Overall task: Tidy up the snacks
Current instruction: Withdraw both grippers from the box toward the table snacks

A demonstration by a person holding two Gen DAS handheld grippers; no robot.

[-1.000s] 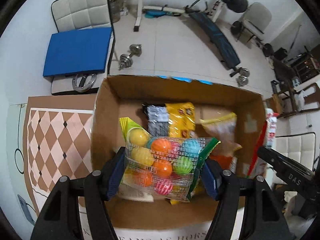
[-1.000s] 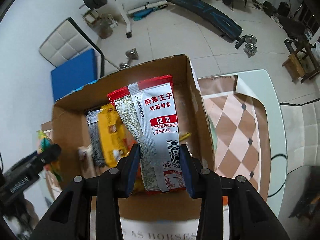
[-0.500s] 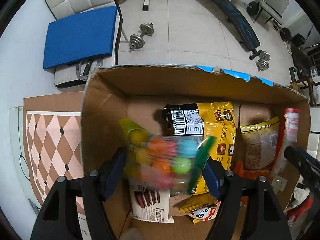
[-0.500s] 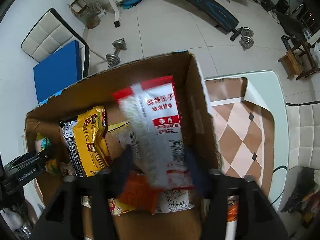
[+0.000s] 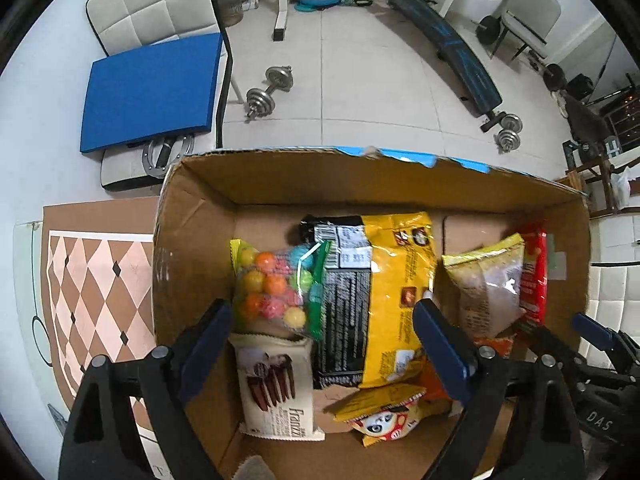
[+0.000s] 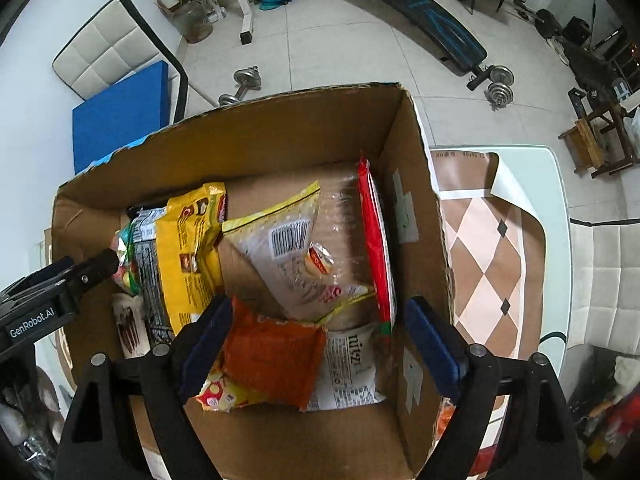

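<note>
Left view only: the bag of coloured balls lies against the left wall of the cardboard box, its lower end over the cream wafer pack; a small yellow cartoon-face packet sits near the box's front.
Right view only: the red-edged packet stands on edge against the right wall of the box; an orange packet and a white packet lie below it, and a clear bag with a barcode leans in the middle.
Both views: the big yellow-and-black bag lies lengthwise in the box, seen in the right view at.
Left gripper: its jaws have just been opening and stand wide, nothing pressed between the blue pads; the ball bag lies loose just ahead of the left pad.
Right gripper: its jaws have just been opening and stand wide, the pads clear of the packets below them; its right pad is near the box's right wall.
Pose: both grippers look down into the box from above, side by side; each shows at the edge of the other's view.
Surface: the box rests on a surface with a brown diamond-pattern cloth.
Around: a blue pad on a white chair, dumbbells and a dark bench on the tiled floor beyond.
</note>
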